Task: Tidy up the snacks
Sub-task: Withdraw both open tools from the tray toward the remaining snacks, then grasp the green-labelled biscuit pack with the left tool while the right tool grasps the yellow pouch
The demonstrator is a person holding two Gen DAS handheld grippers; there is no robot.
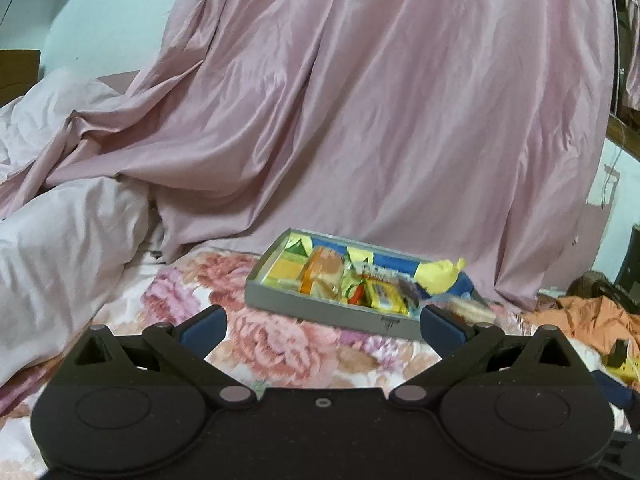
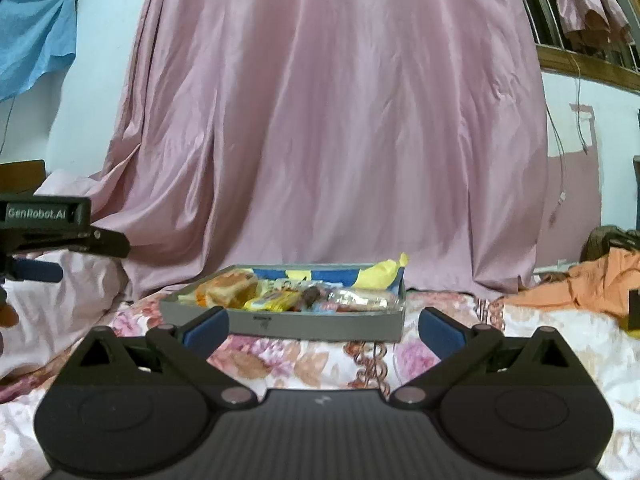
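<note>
A grey shallow box lies on the floral bedspread, filled with several snack packets: a yellow wrapper, an orange packet and small bright packs. It also shows in the right wrist view, straight ahead. My left gripper is open and empty, just short of the box's near wall. My right gripper is open and empty, also just in front of the box. The left gripper's body shows at the left edge of the right wrist view.
A pink curtain hangs right behind the box. Pale bedding is heaped at the left. Orange cloth lies at the right. The floral bedspread spreads under both grippers.
</note>
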